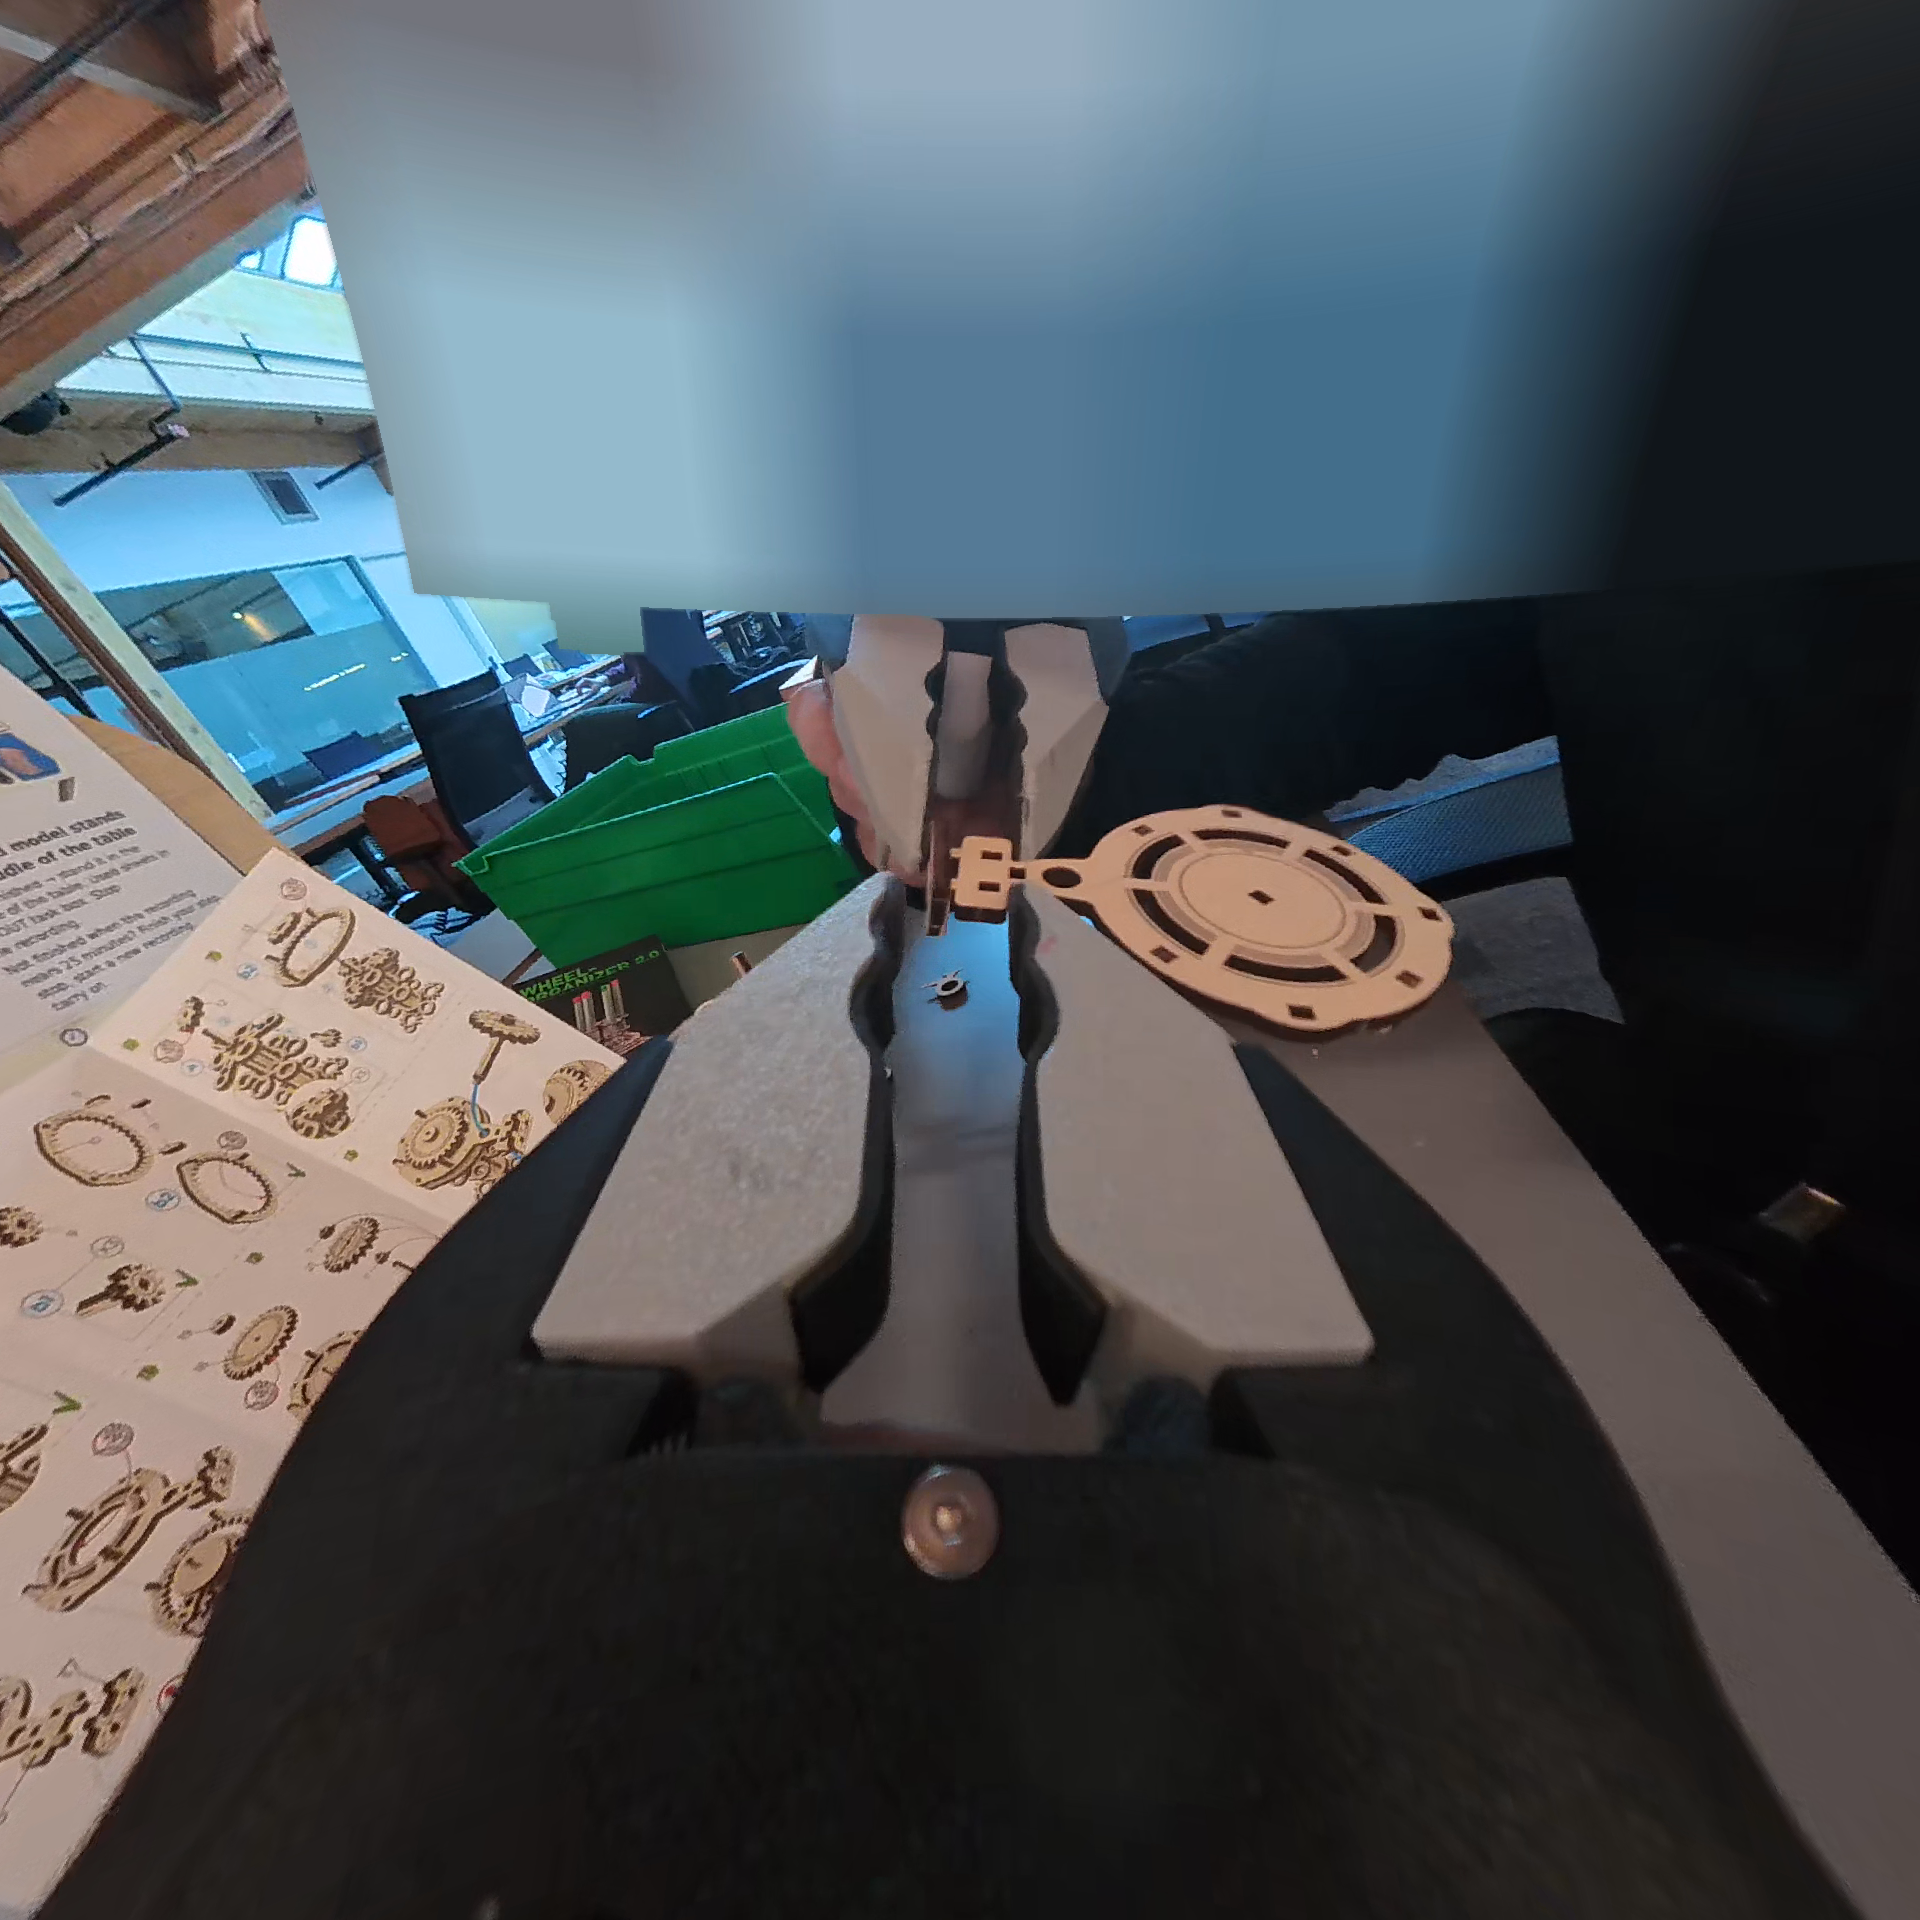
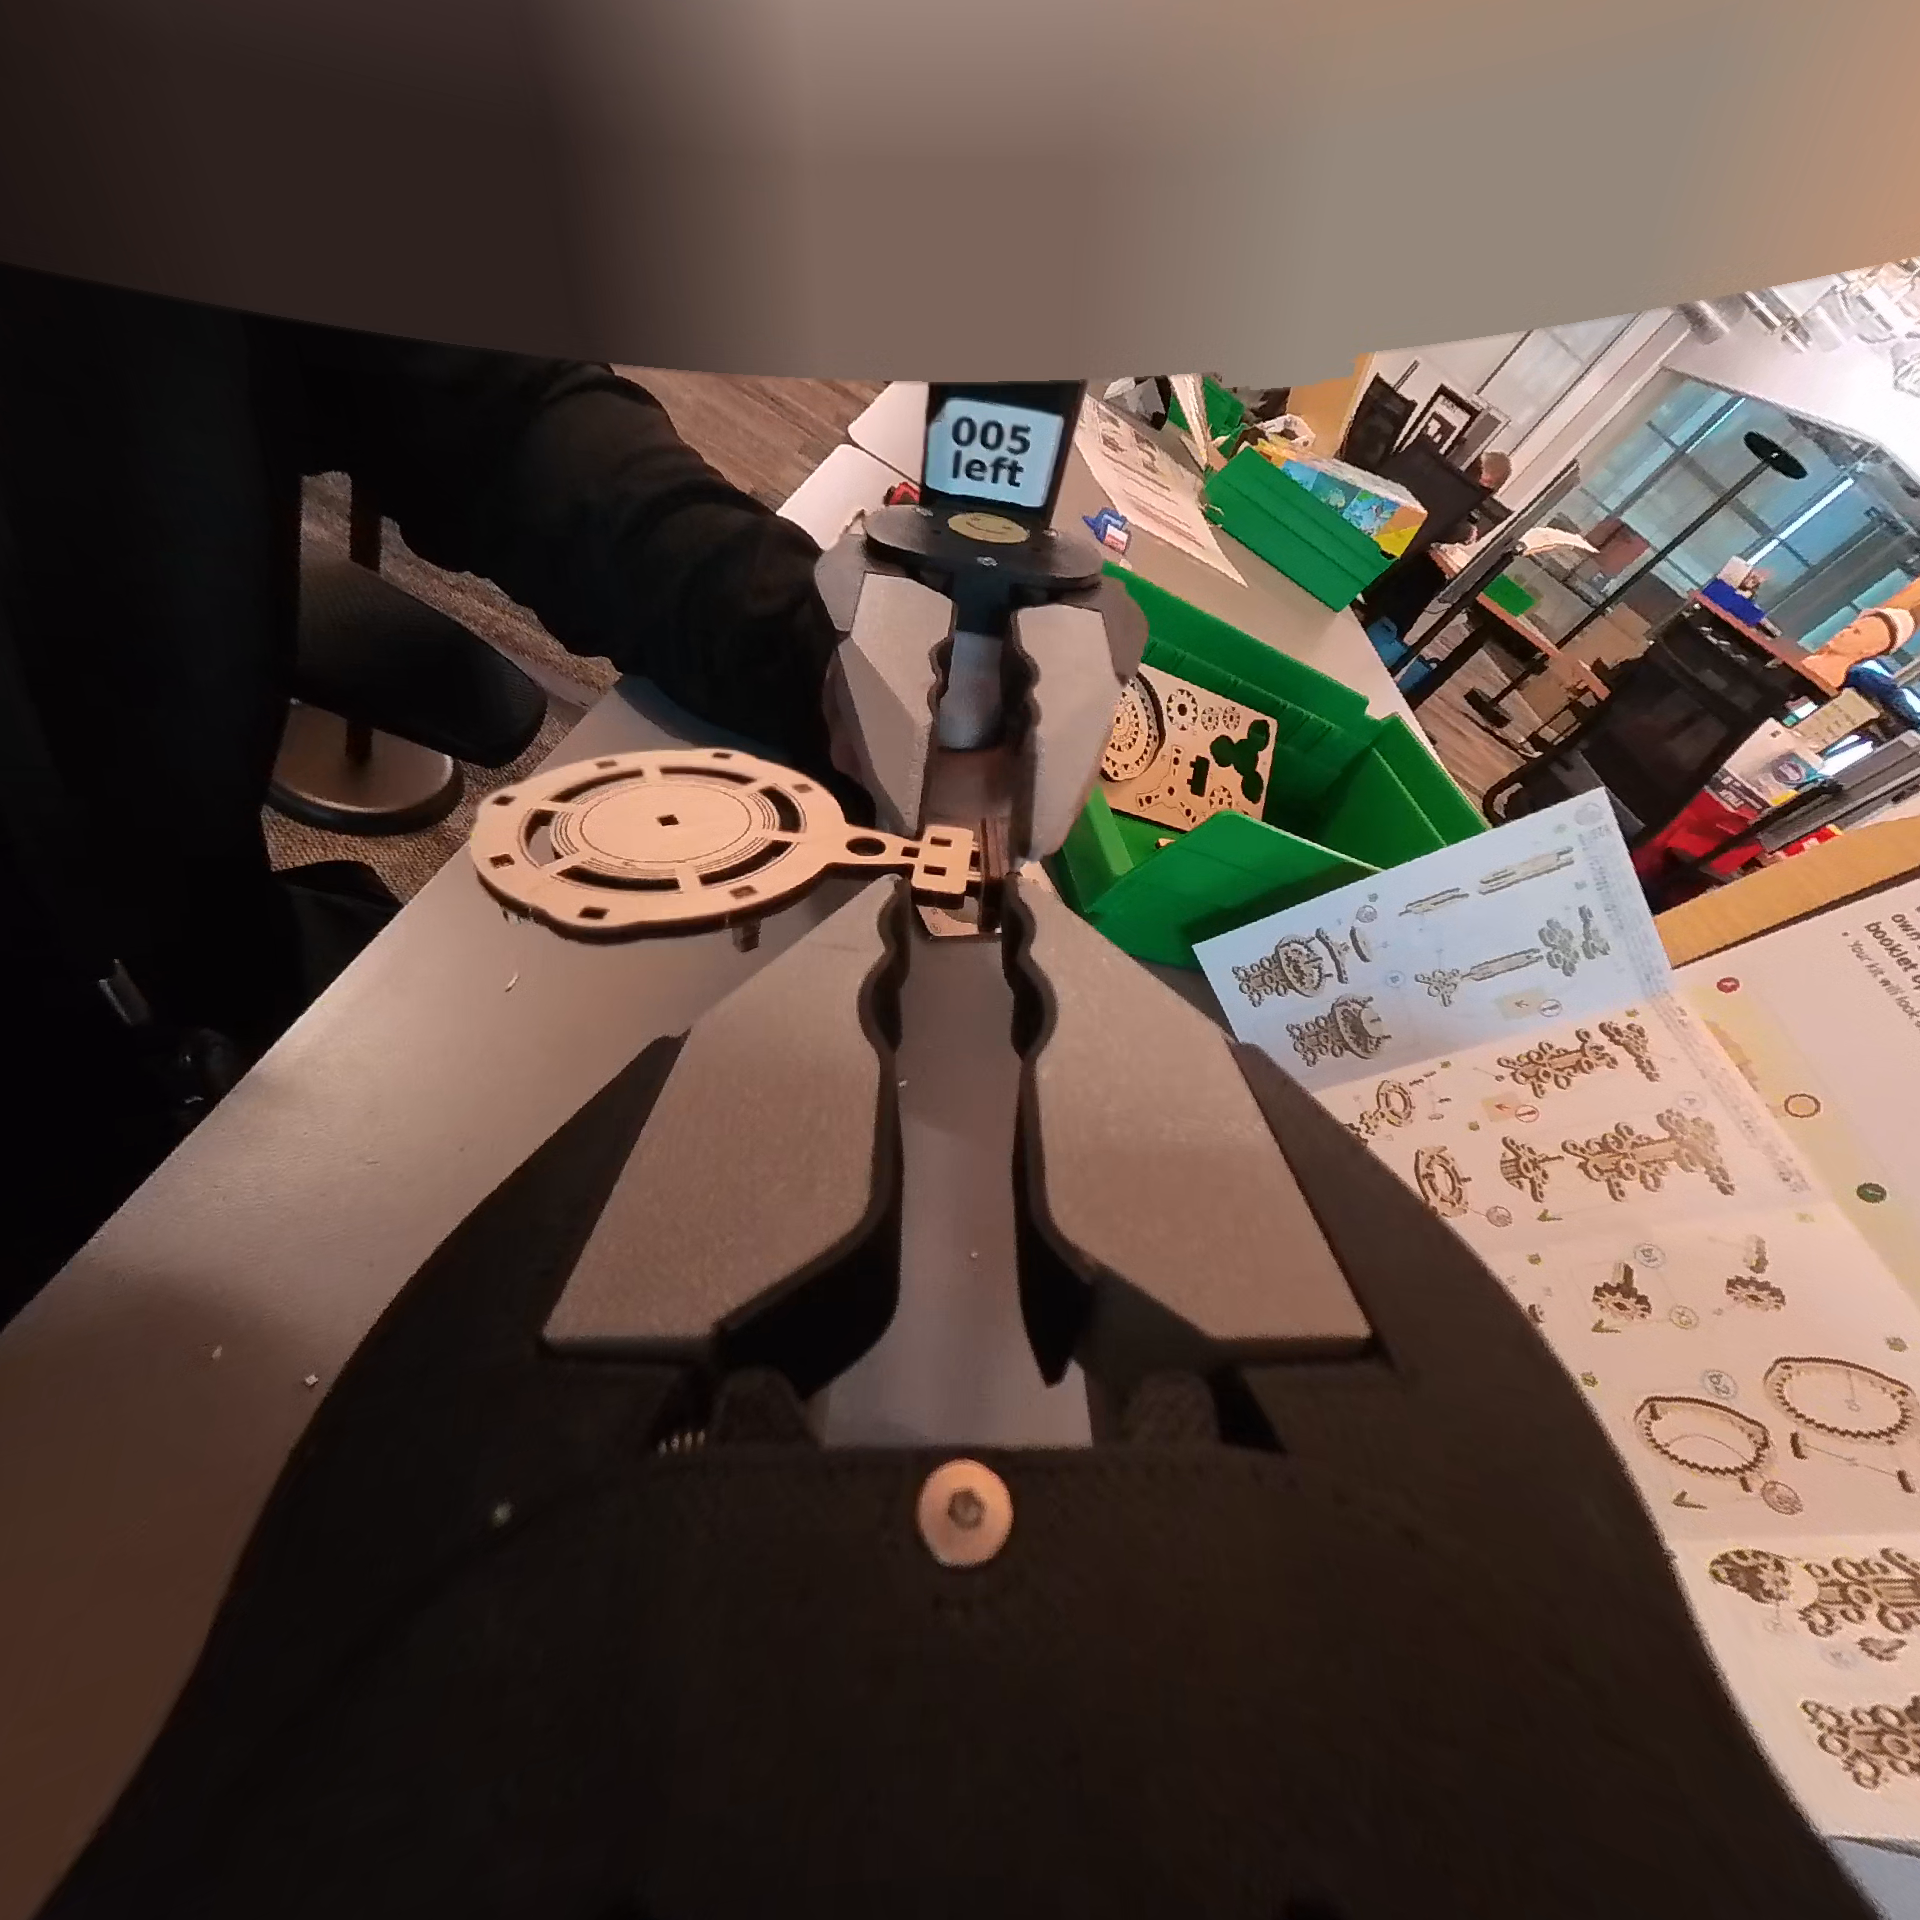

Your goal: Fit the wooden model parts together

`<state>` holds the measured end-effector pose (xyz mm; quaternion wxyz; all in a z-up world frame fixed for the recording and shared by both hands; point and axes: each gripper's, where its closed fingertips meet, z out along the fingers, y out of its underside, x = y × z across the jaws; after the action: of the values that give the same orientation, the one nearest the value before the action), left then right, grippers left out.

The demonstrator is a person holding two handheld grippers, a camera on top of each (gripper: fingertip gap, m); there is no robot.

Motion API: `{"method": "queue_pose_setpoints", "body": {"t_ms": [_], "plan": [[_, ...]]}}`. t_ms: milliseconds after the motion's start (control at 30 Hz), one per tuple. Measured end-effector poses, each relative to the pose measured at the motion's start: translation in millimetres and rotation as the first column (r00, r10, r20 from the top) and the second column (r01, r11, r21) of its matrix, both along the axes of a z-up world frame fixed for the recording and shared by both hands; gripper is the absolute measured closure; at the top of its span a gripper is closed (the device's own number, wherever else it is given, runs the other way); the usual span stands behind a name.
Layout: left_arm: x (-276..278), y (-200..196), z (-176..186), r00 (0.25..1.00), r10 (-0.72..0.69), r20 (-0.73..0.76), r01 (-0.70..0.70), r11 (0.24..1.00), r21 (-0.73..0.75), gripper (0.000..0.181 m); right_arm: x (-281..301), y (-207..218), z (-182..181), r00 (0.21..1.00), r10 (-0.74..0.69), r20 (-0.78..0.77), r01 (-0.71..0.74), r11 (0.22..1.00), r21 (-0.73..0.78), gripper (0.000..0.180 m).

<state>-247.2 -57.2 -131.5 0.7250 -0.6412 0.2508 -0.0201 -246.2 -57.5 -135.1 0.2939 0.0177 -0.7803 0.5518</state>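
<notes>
A flat round wooden disc part (image 1: 1262,899) with a short stem ends in a square tab (image 1: 982,878). The tab sits between my left gripper's (image 1: 956,899) fingertips, which are closed on it, and the disc hangs out to the right above the grey table (image 1: 951,1143). My right gripper (image 1: 961,831) comes in from opposite, tip to tip, shut on a small upright wooden piece (image 1: 937,883) pressed against the tab's side. In the right wrist view the disc (image 2: 644,842) is on the left and the small piece (image 2: 990,862) sits at my right gripper (image 2: 954,899).
A tiny gear-like piece (image 1: 945,987) lies on the table under the grippers. Green bins (image 1: 665,862) (image 2: 1247,831) stand behind, one holding a wooden parts sheet (image 2: 1195,769). Instruction sheets (image 1: 260,1091) (image 2: 1455,987) cover one side. A dark sleeve (image 2: 623,520) reaches over the table edge. The grippers are tip to tip, or close to it.
</notes>
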Motion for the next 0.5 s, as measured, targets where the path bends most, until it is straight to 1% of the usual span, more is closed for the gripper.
{"method": "queue_pose_setpoints", "body": {"t_ms": [267, 500], "plan": [[3.5, -0.2, -2.2, 1.000, -0.006, -0.029, 0.006, 1.000, 0.007, 0.167, 2.2, 0.7, 3.2, 1.000, 0.005, 0.000, -0.005, 1.000, -0.019, 0.167], [0.6, 0.3, 1.5, 0.998, 0.038, -0.058, -0.035, 0.998, 0.046, 0.169, -2.2, 2.7, -0.1, 1.000, -0.014, 0.019, 0.015, 1.000, -0.028, 0.167]]}}
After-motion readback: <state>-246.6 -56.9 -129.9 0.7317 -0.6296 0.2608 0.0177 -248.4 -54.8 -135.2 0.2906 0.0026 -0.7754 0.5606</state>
